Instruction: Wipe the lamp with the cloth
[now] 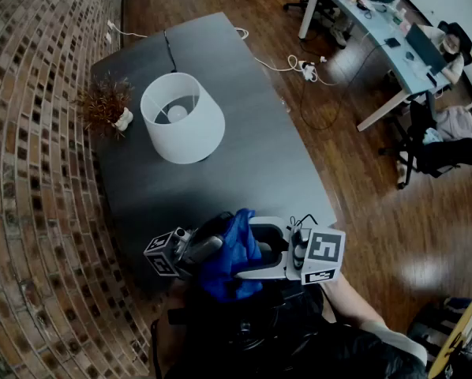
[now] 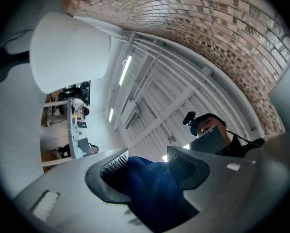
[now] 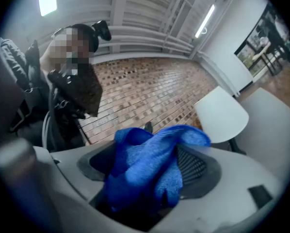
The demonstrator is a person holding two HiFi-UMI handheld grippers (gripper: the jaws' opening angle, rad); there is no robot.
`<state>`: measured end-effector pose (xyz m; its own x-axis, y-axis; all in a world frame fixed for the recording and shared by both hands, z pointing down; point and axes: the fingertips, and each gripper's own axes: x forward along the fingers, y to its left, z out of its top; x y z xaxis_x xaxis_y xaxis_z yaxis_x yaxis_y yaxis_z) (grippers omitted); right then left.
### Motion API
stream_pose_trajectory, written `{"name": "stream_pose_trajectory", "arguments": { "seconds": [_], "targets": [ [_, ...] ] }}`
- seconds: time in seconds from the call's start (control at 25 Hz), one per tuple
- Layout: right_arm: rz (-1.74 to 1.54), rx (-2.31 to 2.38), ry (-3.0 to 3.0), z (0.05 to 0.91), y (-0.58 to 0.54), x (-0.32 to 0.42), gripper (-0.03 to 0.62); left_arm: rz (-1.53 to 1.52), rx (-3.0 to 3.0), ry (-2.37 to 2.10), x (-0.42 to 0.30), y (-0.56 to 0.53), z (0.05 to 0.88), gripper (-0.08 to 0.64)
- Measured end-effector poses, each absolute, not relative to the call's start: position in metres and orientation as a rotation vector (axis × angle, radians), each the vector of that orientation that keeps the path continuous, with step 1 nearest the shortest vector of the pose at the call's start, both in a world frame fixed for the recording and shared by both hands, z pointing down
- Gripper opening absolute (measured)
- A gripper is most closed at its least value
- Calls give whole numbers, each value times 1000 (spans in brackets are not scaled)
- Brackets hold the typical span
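Dark table (image 1: 244, 152) with lamp (image 1: 185, 125), brick wall (image 1: 31, 133)

Dark table (image 1: 244, 156), dried plant (image 1: 103, 105) — brick wall (image 1: 31, 172)

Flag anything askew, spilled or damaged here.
Nothing spilled or broken. The lamp stands on the table. Only the blue cloth looks off: bunched, pinched by the left gripper and draped through the right gripper's open jaws.

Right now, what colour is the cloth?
Blue; the cloth shows best in the right gripper view.
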<state>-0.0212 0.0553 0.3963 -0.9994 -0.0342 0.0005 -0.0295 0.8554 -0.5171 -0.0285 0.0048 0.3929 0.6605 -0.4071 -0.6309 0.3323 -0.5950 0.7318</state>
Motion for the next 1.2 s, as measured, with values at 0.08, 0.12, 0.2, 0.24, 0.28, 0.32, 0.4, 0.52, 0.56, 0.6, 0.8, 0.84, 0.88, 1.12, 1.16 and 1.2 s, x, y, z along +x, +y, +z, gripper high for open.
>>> {"name": "stream_pose_trajectory", "arguments": {
  "seconds": [0.08, 0.12, 0.2, 0.24, 0.28, 0.32, 0.4, 0.52, 0.56, 0.6, 0.8, 0.84, 0.88, 1.12, 1.16, 1.2],
  "targets": [
    [-762, 55, 3109, 393, 71, -21, 468, -1046, 1952, 30, -32, 17, 391, 236],
    [-716, 76, 3157, 392, 74, -19, 468, -1059, 1963, 76, -33, 23, 387, 236],
    [-634, 36, 3251, 394, 73, -8, 468, -1063, 2031, 182, -28, 41, 369, 211],
    [-629, 1, 3285, 397, 72, -3, 468, -1043, 2080, 243, -22, 52, 358, 202],
    [-652, -21, 3300, 400, 73, 0, 468, -1011, 2128, 301, -14, 63, 349, 195],
    [-686, -13, 3294, 404, 76, -1, 468, -973, 2170, 350, -6, 73, 342, 195],
    [-717, 88, 3241, 406, 86, -6, 467, -911, 2211, 411, 7, 85, 336, 188],
    [-617, 188, 3232, 406, 92, -10, 335, -886, 2210, 379, 13, 81, 339, 173],
    [-587, 165, 3253, 409, 88, -9, 296, -875, 2234, 340, 14, 79, 340, 173],
    [-589, 131, 3264, 412, 83, -9, 260, -855, 2279, 288, 14, 76, 343, 173],
    [-724, -109, 3199, 436, 22, 0, 155, -732, 2639, -304, -37, 17, 350, 173],
    [-728, -231, 3161, 434, -7, 0, 153, -628, 2745, -491, -53, -8, 346, 173],
    [-708, -358, 3119, 427, -41, -2, 150, -478, 2862, -690, -68, -37, 344, 174],
    [-594, -735, 2814, 369, -210, -48, 150, 167, 3089, -1296, -119, -180, 329, 233],
    [-589, -765, 2807, 371, -223, -54, 150, 257, 3089, -1274, -118, -190, 339, 233],
    [-577, -795, 2820, 380, -230, -59, 150, 353, 3090, -1234, -115, -197, 352, 232]
  ]
}}
